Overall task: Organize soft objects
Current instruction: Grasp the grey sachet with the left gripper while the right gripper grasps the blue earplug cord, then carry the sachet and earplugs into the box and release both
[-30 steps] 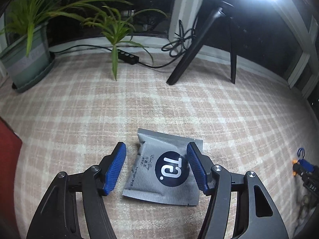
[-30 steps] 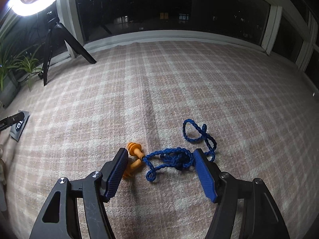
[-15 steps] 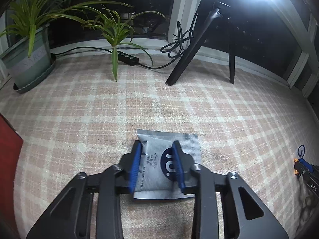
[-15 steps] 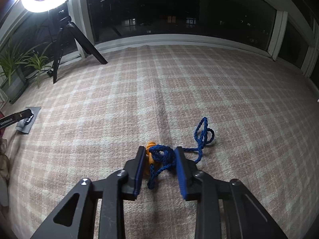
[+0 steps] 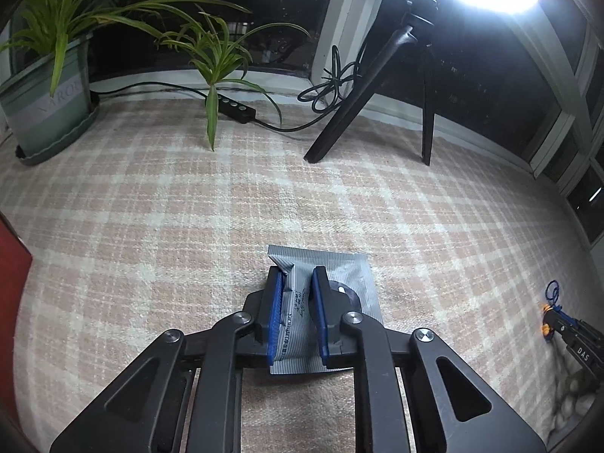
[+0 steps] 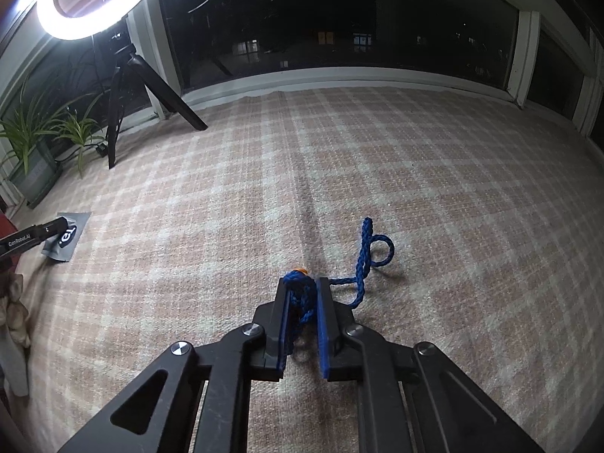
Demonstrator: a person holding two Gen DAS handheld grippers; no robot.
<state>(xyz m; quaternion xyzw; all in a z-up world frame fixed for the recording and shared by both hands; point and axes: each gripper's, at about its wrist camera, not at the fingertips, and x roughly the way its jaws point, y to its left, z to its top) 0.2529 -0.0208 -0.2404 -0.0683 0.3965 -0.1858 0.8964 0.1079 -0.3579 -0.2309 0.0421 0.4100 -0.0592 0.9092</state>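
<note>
Your left gripper [image 5: 296,275] is closing, its blue pads already pressing the grey packet [image 5: 351,271] from both sides so the foil buckles up between them. The packet lies on the checked cloth [image 5: 151,219], near you, well short of the tripod [image 5: 339,124] and the potted plant [image 5: 45,105] by the window.

Your right gripper [image 6: 302,283] is clamped on the bunched blue cord [image 6: 302,298], with an orange earplug [image 6: 301,270] just showing past the tips. The rest of the cord trails right and loops [image 6: 377,249] on the cloth. The ring light [image 6: 94,7] glares at upper left.
</note>
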